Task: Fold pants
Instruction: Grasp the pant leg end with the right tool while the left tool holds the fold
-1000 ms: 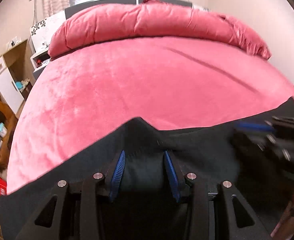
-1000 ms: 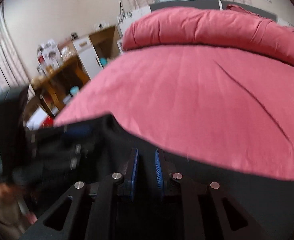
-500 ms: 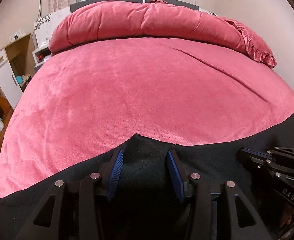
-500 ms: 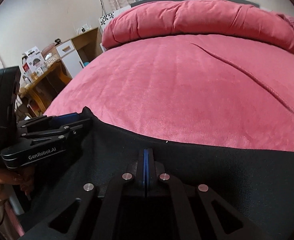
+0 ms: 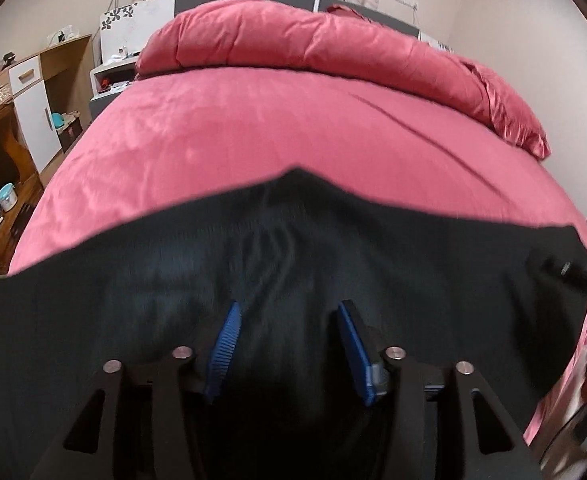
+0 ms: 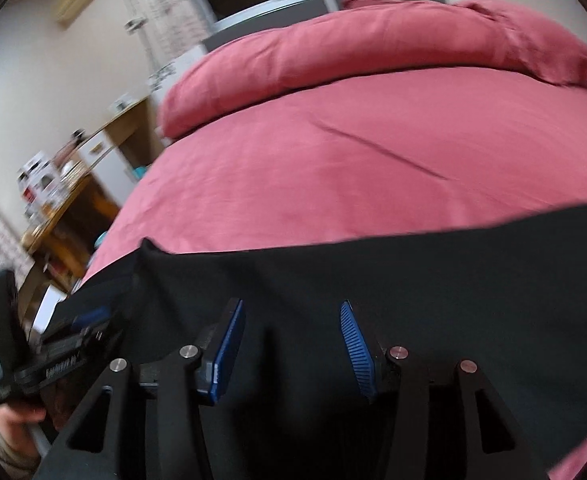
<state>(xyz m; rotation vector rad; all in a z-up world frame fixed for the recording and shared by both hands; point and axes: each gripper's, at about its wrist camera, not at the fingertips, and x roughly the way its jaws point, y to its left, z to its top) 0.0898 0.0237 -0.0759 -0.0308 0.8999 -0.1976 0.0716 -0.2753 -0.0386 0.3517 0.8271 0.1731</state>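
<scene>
The black pants [image 5: 285, 248] lie across the near part of the red bed [image 5: 293, 128] and fill the lower half of both views [image 6: 373, 280]. My left gripper [image 5: 289, 340] is open just above the cloth, blue pads apart with fabric between and under them. My right gripper [image 6: 291, 340] is also open over the pants. The left gripper shows at the left edge of the right wrist view [image 6: 53, 356], held by a hand. The right gripper shows as a blurred dark shape at the right edge of the left wrist view [image 5: 573, 272].
A rolled red duvet [image 5: 333, 44] lies at the head of the bed. Wooden shelves and a white cabinet [image 5: 25, 92] stand along the left side of the bed. A wall [image 5: 533, 40] runs close on the right.
My right gripper was shut on the pants' edge half a second ago and is now open. My left gripper's pads have spread wider. More black cloth now lies ahead of both grippers.
</scene>
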